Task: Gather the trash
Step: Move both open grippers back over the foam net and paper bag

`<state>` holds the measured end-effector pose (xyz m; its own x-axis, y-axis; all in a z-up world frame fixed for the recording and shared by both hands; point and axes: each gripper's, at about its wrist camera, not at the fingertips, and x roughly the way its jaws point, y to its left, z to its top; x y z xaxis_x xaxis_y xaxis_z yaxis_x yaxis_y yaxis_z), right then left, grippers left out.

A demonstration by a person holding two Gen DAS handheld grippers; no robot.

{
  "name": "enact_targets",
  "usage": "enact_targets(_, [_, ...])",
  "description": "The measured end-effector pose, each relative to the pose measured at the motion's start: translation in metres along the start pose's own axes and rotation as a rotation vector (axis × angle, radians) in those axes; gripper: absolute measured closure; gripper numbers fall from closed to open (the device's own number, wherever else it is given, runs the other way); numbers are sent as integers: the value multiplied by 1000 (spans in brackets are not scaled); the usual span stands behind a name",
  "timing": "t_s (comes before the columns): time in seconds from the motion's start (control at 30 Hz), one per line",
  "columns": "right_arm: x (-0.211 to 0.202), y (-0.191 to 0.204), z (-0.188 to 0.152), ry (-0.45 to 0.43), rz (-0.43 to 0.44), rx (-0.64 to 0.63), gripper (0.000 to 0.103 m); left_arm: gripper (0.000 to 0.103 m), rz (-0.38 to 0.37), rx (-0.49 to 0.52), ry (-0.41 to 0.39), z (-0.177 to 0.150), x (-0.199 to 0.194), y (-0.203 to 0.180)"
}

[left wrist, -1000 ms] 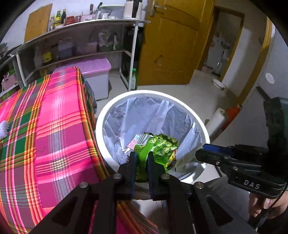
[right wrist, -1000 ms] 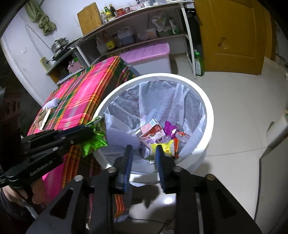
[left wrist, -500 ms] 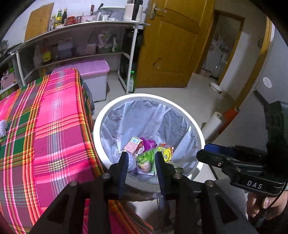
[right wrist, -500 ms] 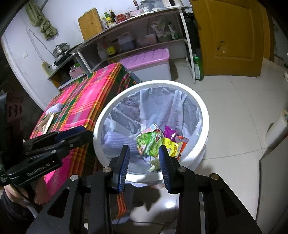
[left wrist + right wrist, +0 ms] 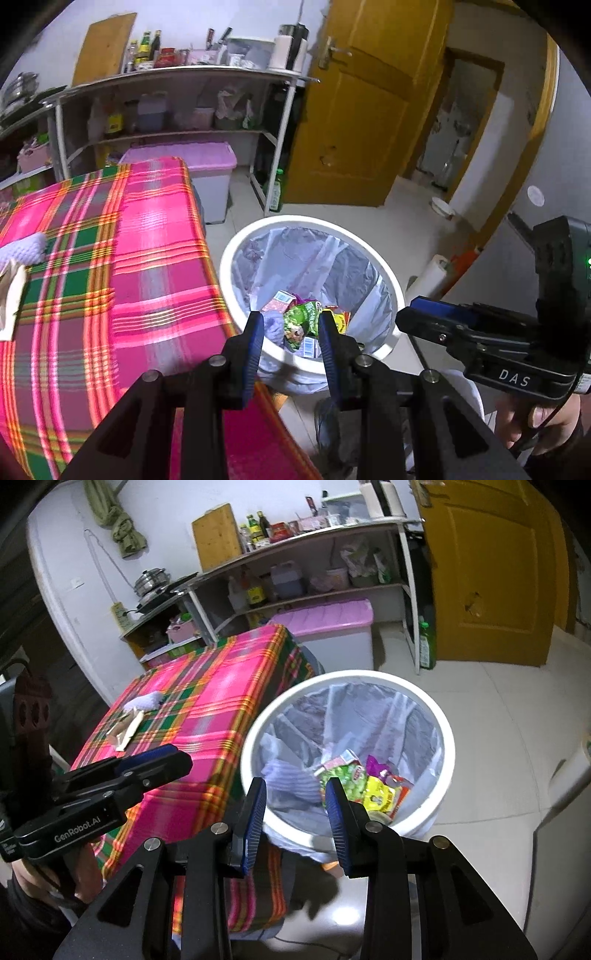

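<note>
Wrappers (image 5: 354, 775) lie in the bin (image 5: 445, 738), just beside the table (image 5: 207, 709).

White round bin (image 5: 384, 266), lined with a pale plastic bag (image 5: 373, 716), beside the plaid table. Inside lie a green snack wrapper (image 5: 301, 319), a yellow packet (image 5: 378, 797) and other wrappers.

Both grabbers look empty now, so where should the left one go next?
Probably toward the flat paper scrap on the pink plaid tablecloth. The left gripper has its jaws open and empty, the green snack wrapper already lies inside the white lined trash bin, and that scrap looks uncollected.
</note>
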<state>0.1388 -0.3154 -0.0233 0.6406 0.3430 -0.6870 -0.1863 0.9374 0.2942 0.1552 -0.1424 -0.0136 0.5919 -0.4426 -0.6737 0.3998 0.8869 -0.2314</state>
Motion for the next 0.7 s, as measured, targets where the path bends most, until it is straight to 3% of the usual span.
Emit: enact_targets(0.7, [-19, 67, -3, -40, 65, -139, 68, 73, 48, -51, -120, -23, -77, 29])
